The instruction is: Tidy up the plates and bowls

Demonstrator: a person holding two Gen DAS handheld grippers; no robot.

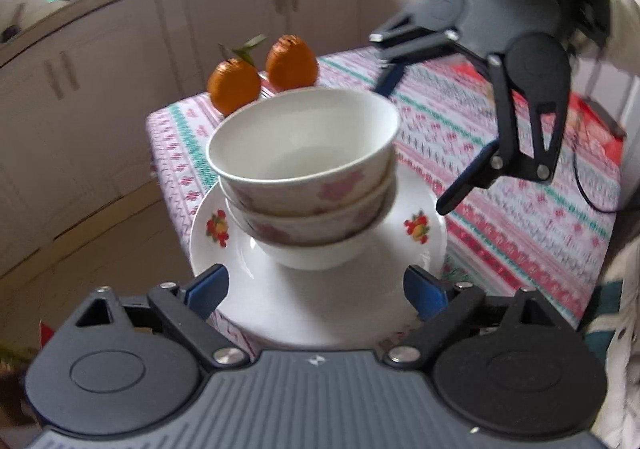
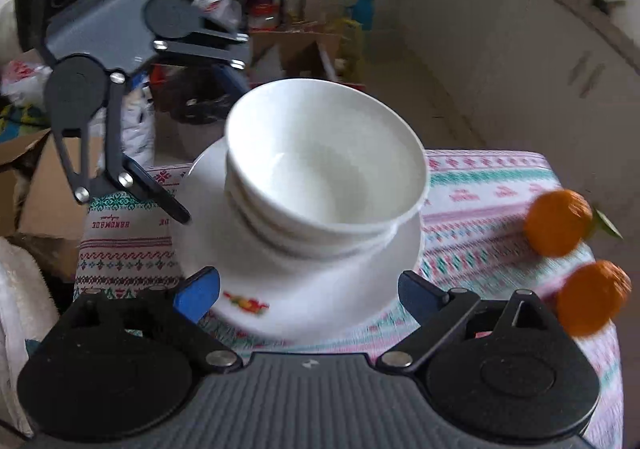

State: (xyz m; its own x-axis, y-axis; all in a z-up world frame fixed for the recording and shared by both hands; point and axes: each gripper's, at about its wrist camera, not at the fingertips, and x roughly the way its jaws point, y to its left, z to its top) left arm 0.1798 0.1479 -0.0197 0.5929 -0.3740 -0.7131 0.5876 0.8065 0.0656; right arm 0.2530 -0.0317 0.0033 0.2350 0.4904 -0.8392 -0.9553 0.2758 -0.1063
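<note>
White nested bowls (image 1: 304, 169) are stacked on a fruit-printed white plate (image 1: 320, 289) on the patterned tabletop (image 1: 520, 217); two oranges (image 1: 234, 85) are placed beyond. Both grippers' jaws are held apart, empty.

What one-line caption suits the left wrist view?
Open left gripper facing stacked bowls on a plate, right gripper open alongside.

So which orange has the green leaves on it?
The left orange, nearer the table's corner; leaves stick up from its stem. The orange beside it has none.
</note>
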